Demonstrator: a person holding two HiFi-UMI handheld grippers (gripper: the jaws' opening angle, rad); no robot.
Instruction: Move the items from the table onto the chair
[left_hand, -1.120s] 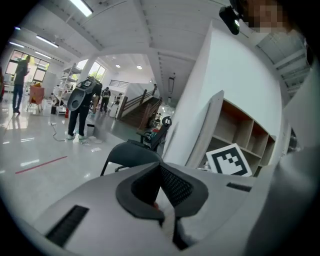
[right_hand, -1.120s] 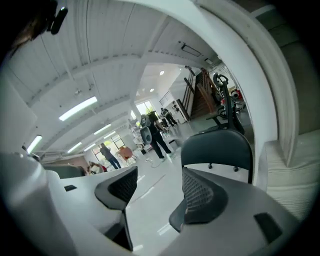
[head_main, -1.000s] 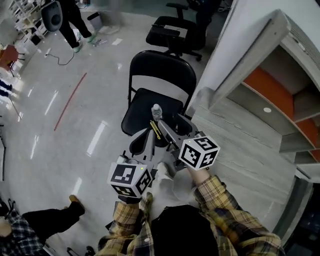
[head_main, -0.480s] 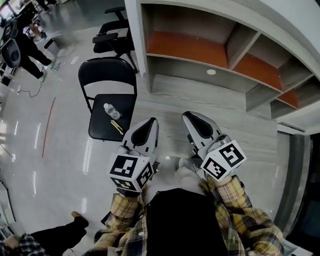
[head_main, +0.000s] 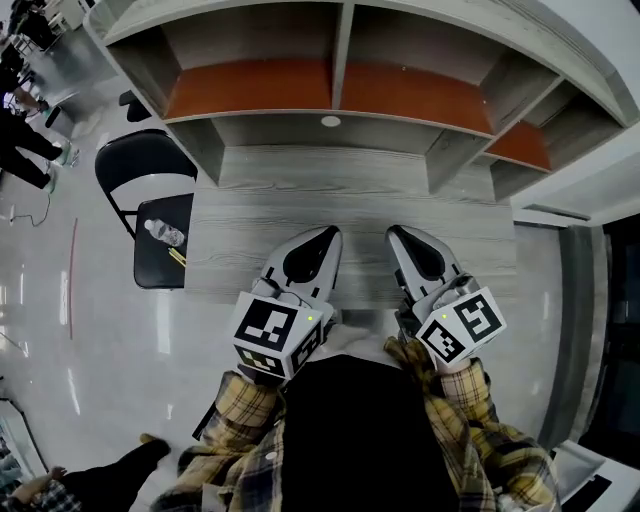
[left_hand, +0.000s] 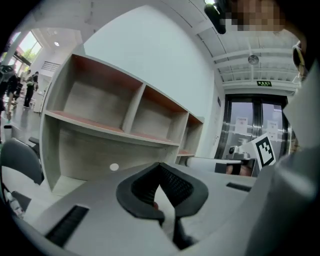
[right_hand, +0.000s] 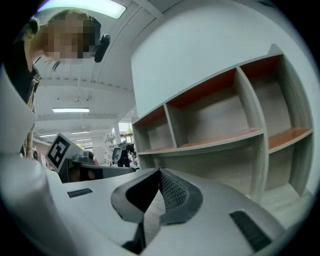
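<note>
Bottle (head_main: 165, 233) and yellow pen (head_main: 177, 257) lie on the chair (head_main: 150, 272), left of frame. Nothing visible on the table (head_main: 350, 215). Left gripper (head_main: 328, 238) and right gripper (head_main: 396, 236) are both closed and empty, lower centre. Looks done; check the table edges, stay clear of the chair.

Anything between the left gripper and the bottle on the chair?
Nothing visible. The bottle lies on the chair seat beside a yellow pen, past the left end of the table; only bare tabletop separates it from the left gripper.

Free: open tabletop (head_main: 360, 215), centre frame | Blocked: shelf unit (head_main: 250, 88) across upper frame | Chair (head_main: 140, 160) at left edge, bottle (head_main: 165, 233) on seat
</note>
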